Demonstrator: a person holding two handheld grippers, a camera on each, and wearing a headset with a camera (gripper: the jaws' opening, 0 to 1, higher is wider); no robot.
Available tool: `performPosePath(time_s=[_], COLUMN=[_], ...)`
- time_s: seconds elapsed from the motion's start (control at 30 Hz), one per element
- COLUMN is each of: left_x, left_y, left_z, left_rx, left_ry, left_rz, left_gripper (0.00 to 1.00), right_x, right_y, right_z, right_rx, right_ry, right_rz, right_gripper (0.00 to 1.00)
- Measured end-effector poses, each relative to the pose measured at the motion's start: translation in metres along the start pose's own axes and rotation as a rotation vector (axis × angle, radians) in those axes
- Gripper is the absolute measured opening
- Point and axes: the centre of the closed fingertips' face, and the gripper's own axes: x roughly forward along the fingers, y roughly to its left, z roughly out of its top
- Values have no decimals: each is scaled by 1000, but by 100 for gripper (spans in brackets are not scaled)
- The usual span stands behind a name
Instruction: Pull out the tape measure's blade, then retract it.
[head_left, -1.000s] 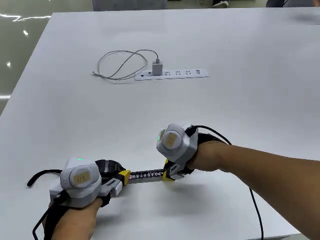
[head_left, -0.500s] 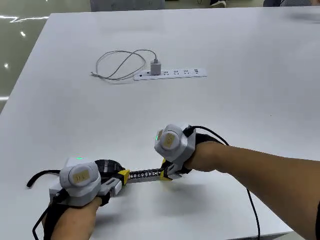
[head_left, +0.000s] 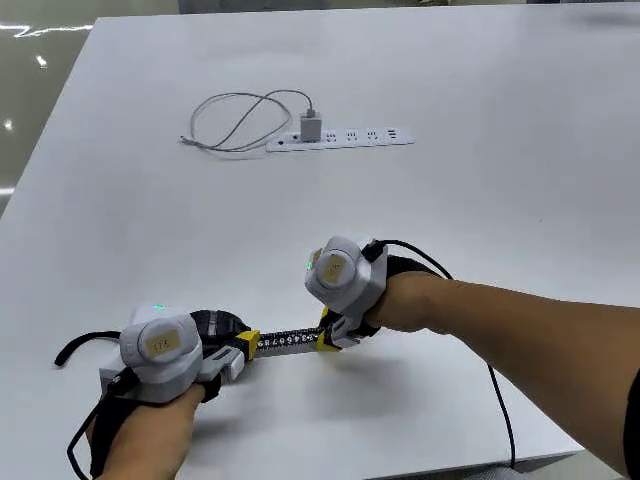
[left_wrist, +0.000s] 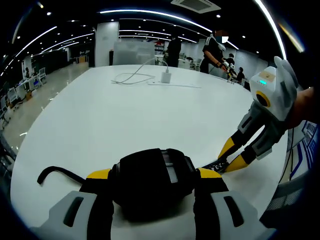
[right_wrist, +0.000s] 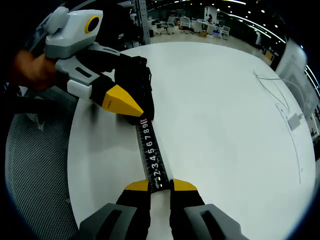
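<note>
Tape measure (left_wrist: 152, 182) blade (right_wrist: 150, 150) slightly shorter; numerals 1–9 in right gripper view

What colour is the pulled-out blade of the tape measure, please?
The narrow blade is black with white numerals; the right gripper view shows it best.

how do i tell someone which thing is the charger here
Start at the white table and look to its far side, where a white power strip lies flat. The charger is the small white cube plugged into the strip's left end; it alone stands up from it, with a thin cable looping off leftward.
</note>
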Motion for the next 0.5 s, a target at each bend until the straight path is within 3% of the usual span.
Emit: performPosePath(time_s=[0.17, 0.4, 0.5], left_x=[0, 0, 0], left_y=[0, 0, 0], left_z=[0, 0, 0], left_rx=[0, 3, 5], left_ry=[2, 3, 5], left_rz=[-2, 0, 1], left_gripper=[61, 61, 61], right_x=[1, 1, 3], right_y=[1, 1, 2], right_z=[1, 3, 4], right_rx=[-35, 7, -40], right_ry=[-12, -33, -35], right_rz=[3, 19, 5], right_gripper=[9, 10, 9])
